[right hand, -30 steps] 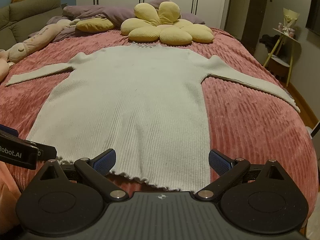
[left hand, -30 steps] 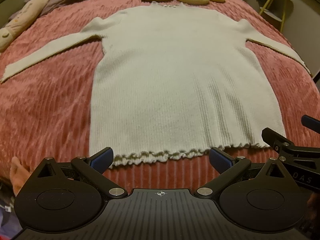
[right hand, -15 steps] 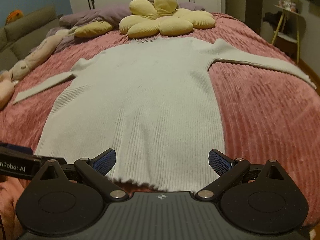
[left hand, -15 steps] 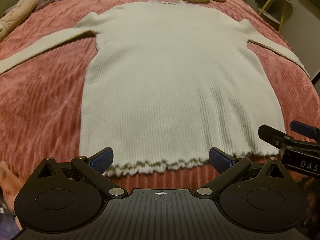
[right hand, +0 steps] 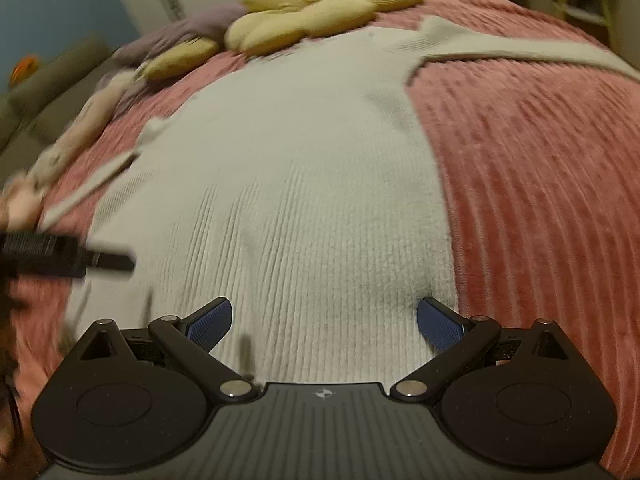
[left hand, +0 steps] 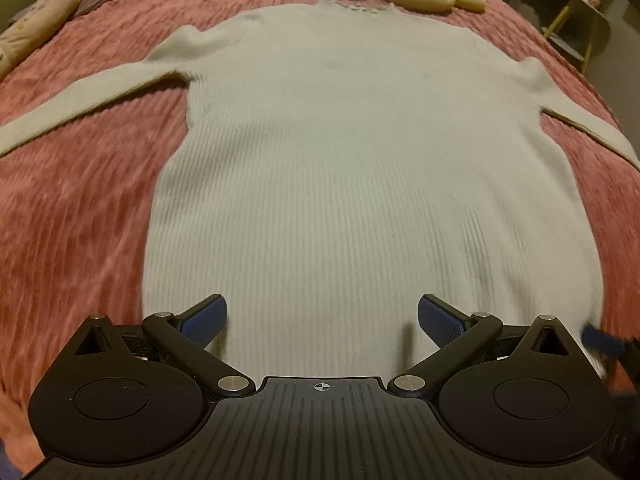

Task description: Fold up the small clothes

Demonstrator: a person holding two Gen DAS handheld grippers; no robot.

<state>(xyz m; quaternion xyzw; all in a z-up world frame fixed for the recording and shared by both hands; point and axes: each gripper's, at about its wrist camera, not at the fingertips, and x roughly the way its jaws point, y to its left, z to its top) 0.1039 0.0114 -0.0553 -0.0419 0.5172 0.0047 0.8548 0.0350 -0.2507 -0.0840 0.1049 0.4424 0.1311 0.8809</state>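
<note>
Your left gripper [left hand: 322, 320] is spread wide, nothing between its fingers, low over the bottom of the white ribbed sweater [left hand: 360, 184]. Your right gripper [right hand: 324, 320] is likewise wide apart near the sweater's right edge. Sweater lies flat, sleeves out, on the pink bedspread [left hand: 72, 216]; yellow flower cushion [right hand: 316, 8] beyond the collar.

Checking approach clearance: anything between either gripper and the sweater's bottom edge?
Nothing visible. The left gripper and right gripper are both open over the lower part of the white ribbed sweater, which lies flat on the pink bedspread. The hem itself is hidden beneath the grippers.
</note>
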